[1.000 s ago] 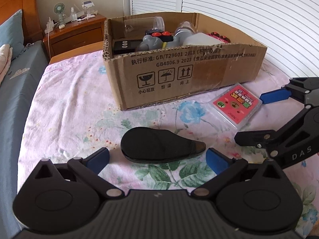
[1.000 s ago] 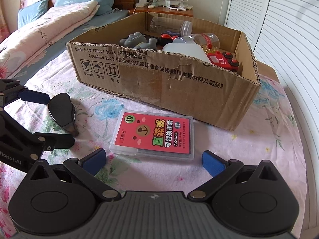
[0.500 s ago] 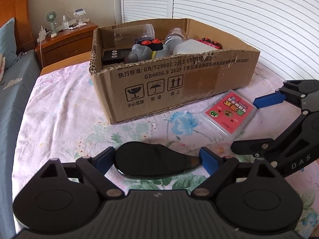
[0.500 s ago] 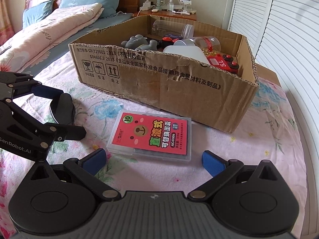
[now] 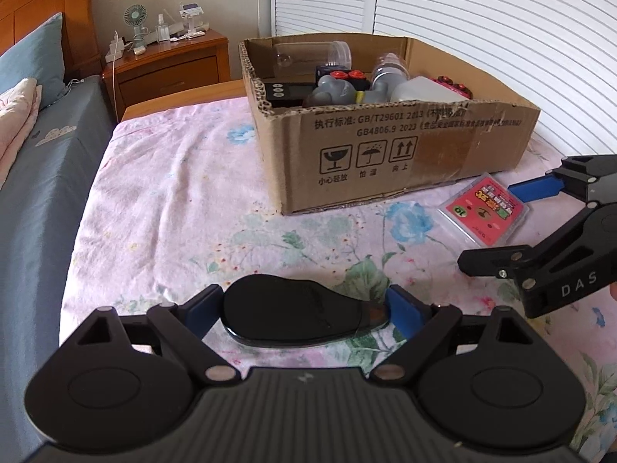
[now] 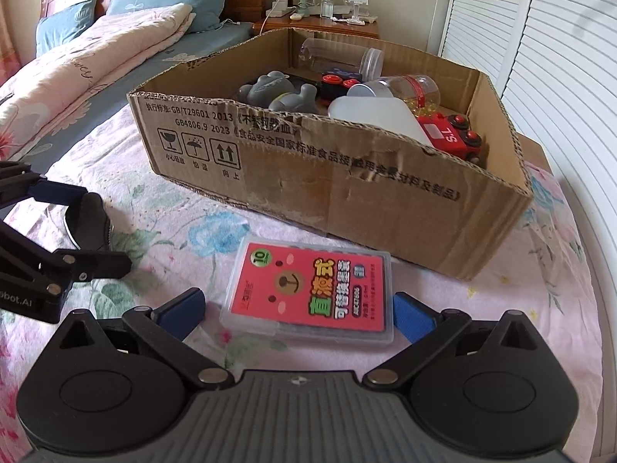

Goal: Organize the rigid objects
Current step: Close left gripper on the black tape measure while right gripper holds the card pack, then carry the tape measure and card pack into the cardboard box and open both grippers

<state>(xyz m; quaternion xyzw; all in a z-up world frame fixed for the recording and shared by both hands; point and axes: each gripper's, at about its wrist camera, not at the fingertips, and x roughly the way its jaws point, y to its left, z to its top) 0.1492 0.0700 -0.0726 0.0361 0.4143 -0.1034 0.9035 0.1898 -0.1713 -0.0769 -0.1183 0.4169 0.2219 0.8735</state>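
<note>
A flat black oval object [image 5: 300,314] lies on the flowered bedspread between the blue pads of my left gripper [image 5: 304,310], whose jaws are open and close around its two ends. It also shows in the right wrist view [image 6: 86,223]. A clear plastic case with a red label [image 6: 312,293] lies in front of the cardboard box [image 6: 347,193]. My right gripper [image 6: 297,314] is open, with its pads on either side of the case's near end. The case also shows in the left wrist view [image 5: 484,208].
The box [image 5: 385,154] holds a grey toy [image 6: 277,92], clear jars [image 6: 339,59], a white container [image 6: 380,115] and a red toy vehicle [image 6: 451,137]. A nightstand [image 5: 166,61] stands behind, a quilt [image 6: 77,65] at left, and louvred doors [image 5: 482,19] at right.
My left gripper moved forward until the black object sits between its pads. My right gripper moved forward to straddle the red case. Neither object has left the bed.
</note>
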